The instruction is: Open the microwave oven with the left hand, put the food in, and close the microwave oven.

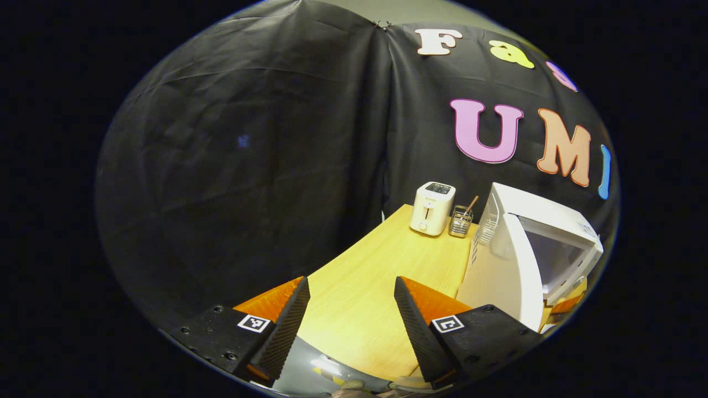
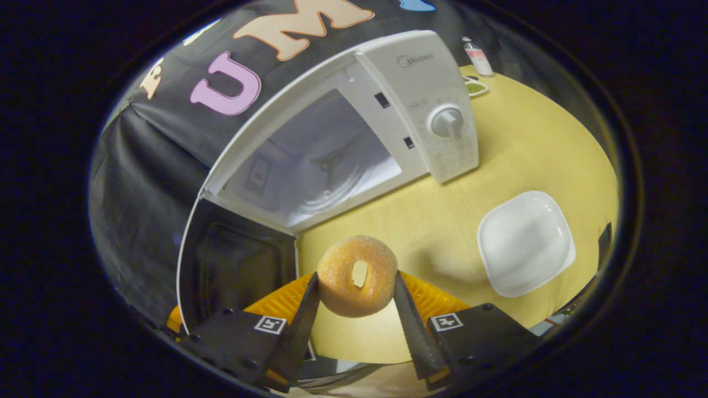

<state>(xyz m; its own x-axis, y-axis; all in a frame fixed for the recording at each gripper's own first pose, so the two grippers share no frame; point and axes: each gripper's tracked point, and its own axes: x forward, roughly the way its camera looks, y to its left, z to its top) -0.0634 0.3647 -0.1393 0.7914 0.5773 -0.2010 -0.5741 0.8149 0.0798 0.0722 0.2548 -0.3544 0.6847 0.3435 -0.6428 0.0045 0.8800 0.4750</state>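
Fingers of the right gripper (image 2: 354,309) squeeze a sugary doughnut (image 2: 357,283) from both sides, holding it up above the wooden table (image 2: 531,155), just in front of the microwave oven (image 2: 387,110). The oven door (image 2: 232,265) hangs wide open. A white plate (image 2: 525,243) sits nearby. The left gripper (image 1: 351,320) is spread wide, holding nothing, pointing toward a toaster (image 1: 432,208).
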